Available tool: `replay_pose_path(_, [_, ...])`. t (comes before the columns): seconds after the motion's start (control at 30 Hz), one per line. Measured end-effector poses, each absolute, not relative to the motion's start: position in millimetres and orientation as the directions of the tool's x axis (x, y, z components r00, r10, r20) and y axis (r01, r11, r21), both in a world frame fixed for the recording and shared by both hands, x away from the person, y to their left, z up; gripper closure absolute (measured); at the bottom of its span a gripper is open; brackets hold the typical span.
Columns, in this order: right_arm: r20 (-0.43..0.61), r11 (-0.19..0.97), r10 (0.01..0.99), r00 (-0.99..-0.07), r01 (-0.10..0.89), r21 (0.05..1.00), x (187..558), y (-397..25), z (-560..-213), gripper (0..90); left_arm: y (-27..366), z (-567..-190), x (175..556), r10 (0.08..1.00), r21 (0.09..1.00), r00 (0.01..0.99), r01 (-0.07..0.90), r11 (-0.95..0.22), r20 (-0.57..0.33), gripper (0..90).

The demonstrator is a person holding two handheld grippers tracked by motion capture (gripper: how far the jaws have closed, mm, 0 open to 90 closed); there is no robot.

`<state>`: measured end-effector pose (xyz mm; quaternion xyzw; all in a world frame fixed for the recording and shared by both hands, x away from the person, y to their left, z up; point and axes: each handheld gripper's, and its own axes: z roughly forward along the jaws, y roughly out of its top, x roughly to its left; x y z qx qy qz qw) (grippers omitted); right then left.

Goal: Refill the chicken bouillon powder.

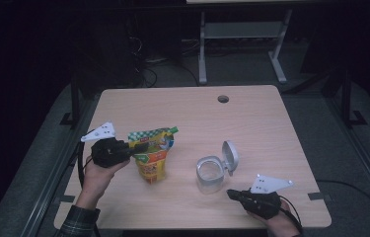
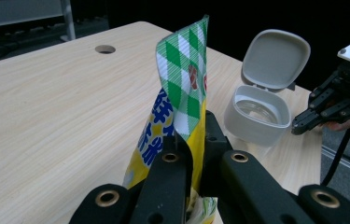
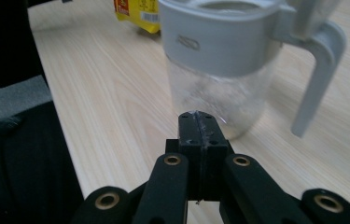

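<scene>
**Pouch held up for pouring, jar waiting open**

The left tool (image 2: 189,154) is clenched on the yellow refill pouch (image 1: 151,153), pinching it below its green-checked top so it stands above the bench (image 1: 251,123), likely ready to tip. The clear jar (image 1: 210,174) stands just to its right, grey flip lid (image 1: 230,156) swung back to leave the mouth free. The right tool (image 3: 199,122), jaws pressed together and empty, waits beside the jar's base.
</scene>
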<state>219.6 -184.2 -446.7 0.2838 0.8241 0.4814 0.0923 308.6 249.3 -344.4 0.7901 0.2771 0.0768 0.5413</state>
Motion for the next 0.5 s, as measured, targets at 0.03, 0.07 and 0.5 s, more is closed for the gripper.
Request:
replay_pose_path(0.03, [0.124, 0.371, 0.553, -0.824, 0.377, 0.849, 219, -183, -446, 89.7, 249, -343, 307, 0.524, 0.898, 0.833, 0.356, -0.257, -0.180, 90.0])
replay_pose_path(0.07, [0.131, 0.364, 0.550, -0.825, 0.377, 0.852, 219, -181, -444, 89.7, 250, -342, 307, 0.526, 0.898, 0.831, 0.358, -0.255, -0.182, 89.9])
replay_pose_path(0.5, [0.117, 0.348, 0.518, -0.848, 0.333, 0.876, 214, -156, -427, 89.7, 249, -329, 299, 0.513, 0.911, 0.839, 0.341, -0.231, -0.184, 89.9])
